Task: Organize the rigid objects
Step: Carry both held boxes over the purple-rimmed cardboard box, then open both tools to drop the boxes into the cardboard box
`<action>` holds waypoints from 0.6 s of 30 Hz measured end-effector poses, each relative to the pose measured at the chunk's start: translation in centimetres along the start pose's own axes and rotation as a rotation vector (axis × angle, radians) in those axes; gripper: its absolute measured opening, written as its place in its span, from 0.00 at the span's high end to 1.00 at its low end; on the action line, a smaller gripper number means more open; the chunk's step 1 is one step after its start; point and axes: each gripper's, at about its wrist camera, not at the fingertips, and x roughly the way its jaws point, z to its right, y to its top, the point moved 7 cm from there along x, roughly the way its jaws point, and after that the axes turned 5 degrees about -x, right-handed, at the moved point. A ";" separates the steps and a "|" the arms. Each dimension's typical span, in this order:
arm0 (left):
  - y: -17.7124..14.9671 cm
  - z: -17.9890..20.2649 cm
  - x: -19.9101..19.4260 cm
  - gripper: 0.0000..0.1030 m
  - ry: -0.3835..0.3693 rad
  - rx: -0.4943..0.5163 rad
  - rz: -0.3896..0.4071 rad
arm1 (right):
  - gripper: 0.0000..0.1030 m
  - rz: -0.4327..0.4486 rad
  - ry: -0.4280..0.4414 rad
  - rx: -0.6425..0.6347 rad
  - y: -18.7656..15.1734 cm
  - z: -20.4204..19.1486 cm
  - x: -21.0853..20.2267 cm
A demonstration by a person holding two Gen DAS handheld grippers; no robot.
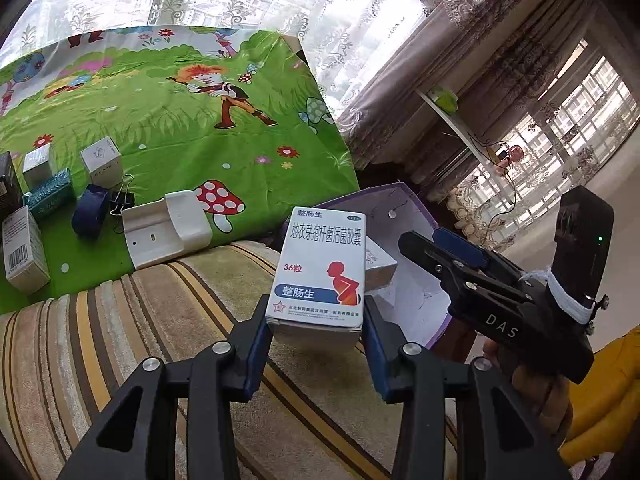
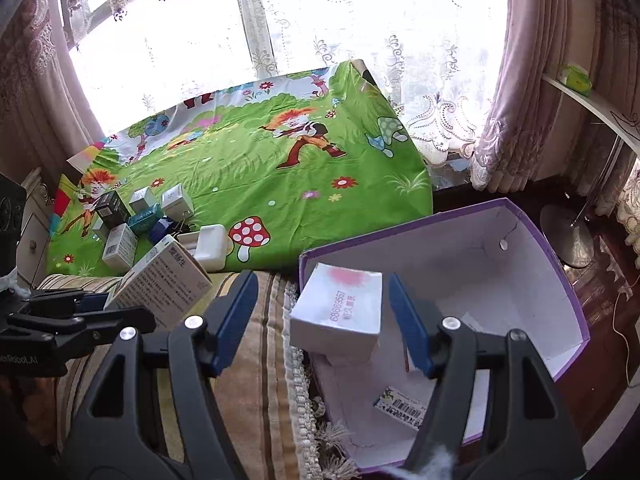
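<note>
I hold a white medicine box (image 1: 316,276) clamped upright between the pads of my left tongs (image 1: 316,344), above the striped cushion (image 1: 120,340) and just short of the purple-rimmed carton (image 2: 560,280). My right tongs (image 2: 320,320) stand half open over the carton's near-left corner, straddling a white box (image 2: 338,316) with red print; I cannot tell if the pads touch it. More boxes (image 2: 120,240) wait at the near-left corner of the green cartoon cloth (image 2: 280,184). I judge it best to lower each box flat into the carton's corner before releasing.
</note>
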 end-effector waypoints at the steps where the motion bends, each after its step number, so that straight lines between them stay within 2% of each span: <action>1: -0.2 0.6 0.3 0.58 -0.010 0.012 -0.009 | 0.31 0.001 -0.004 0.019 -0.1 0.7 -0.1; 6: -1.1 3.3 1.4 0.56 -0.065 0.088 -0.057 | 0.29 0.015 -0.042 0.082 -0.1 3.3 -0.9; 7: -1.3 3.6 1.6 0.54 -0.066 0.106 -0.066 | 0.29 0.021 -0.051 0.095 -0.1 3.8 -1.1; 8: -1.4 3.9 1.6 0.46 -0.062 0.122 -0.067 | 0.28 0.028 -0.058 0.110 0.0 4.2 -1.3; 9: -1.4 4.1 1.6 0.40 -0.058 0.135 -0.062 | 0.27 0.038 -0.064 0.123 0.1 4.7 -1.6; 12: -1.2 4.5 0.9 0.32 -0.057 0.156 -0.029 | 0.26 0.064 -0.087 0.143 0.4 5.5 -2.2; 15: -1.0 4.6 0.4 0.28 -0.018 0.171 0.003 | 0.23 0.080 -0.103 0.135 0.7 5.6 -2.4; 18: -0.8 4.6 -0.2 0.26 0.026 0.180 0.054 | 0.16 0.090 -0.096 0.113 0.9 5.0 -2.5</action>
